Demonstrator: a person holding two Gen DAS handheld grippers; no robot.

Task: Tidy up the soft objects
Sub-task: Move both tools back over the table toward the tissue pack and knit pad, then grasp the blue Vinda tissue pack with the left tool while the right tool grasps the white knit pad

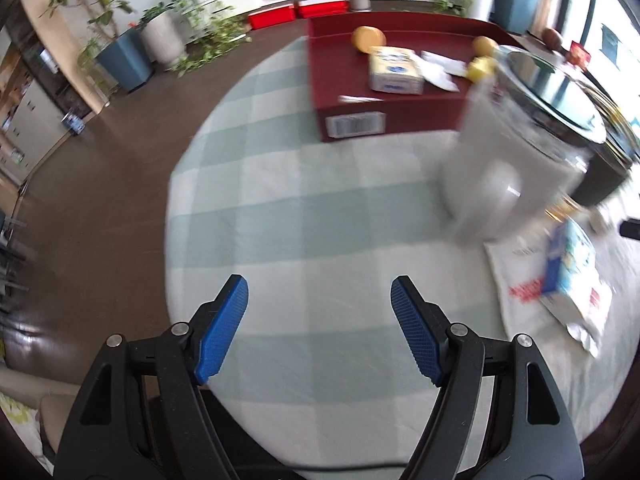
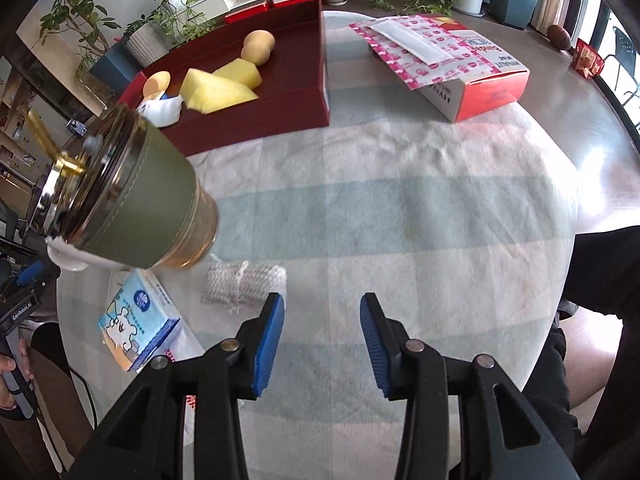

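A dark red tray (image 2: 280, 108) at the back of the checked cloth holds yellow sponge wedges (image 2: 218, 86), a round tan ball (image 2: 259, 46) and a white soft item (image 2: 162, 108). In the left wrist view the tray (image 1: 400, 108) holds a yellow tissue pack (image 1: 394, 70) and yellow balls (image 1: 368, 38). A grey-white knitted cloth (image 2: 244, 282) lies just ahead-left of my right gripper (image 2: 322, 340), which is open and empty. A blue tissue pack (image 2: 138, 326) lies left; it also shows in the left wrist view (image 1: 570, 268). My left gripper (image 1: 320, 328) is open and empty above the cloth.
A green-sleeved glass cup (image 2: 140, 200) stands left of the knitted cloth. A white container with a steel lid (image 1: 516, 148) stands to the right in the left wrist view. A pink-and-white carton (image 2: 460, 64) lies at the back right. The round table's edge curves on both sides.
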